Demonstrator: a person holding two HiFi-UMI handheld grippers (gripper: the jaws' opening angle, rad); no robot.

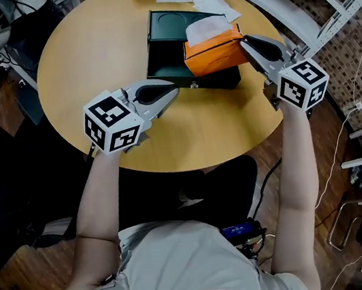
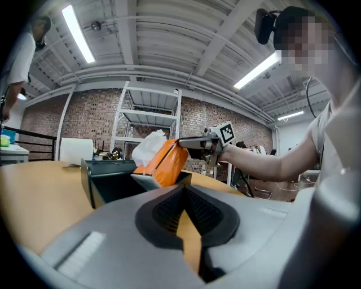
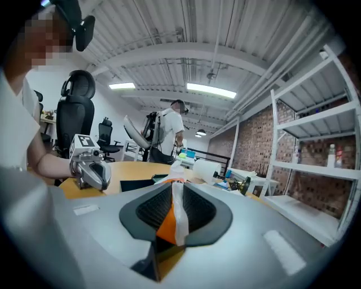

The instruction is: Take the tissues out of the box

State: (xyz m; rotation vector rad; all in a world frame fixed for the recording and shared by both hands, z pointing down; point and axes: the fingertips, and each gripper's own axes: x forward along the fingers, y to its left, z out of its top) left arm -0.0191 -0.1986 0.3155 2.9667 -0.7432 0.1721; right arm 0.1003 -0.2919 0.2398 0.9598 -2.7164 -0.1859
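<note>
— Where's the tissue pack (image 1: pixel 215 53)?
— Tilted, half out of the dark box (image 1: pixel 163 45) on the round wooden counter (image 1: pixel 93 53). The right tongs (image 1: pixel 243 42) pinch its edge; the left tongs (image 1: pixel 175 93) are closed and empty. Brick wall (image 2: pixel 208 115) and metal shelves (image 3: pixel 316 169) stand behind.

There is one round table (image 1: pixel 93 60), one dark green box (image 1: pixel 163 45) and one orange tissue pack (image 1: pixel 213 56), with a single white tissue (image 1: pixel 205 28) standing out of its top. Two grippers show, the left gripper (image 1: pixel 174 95) and the right gripper (image 1: pixel 244 41), each bearing one marker cube (image 1: pixel 110 122), so two cubes in all. A few white papers (image 1: pixel 214 4) lie at the table's far edge; their number cannot be told. One person (image 3: pixel 169 132) stands in the background of the right gripper view.
</note>
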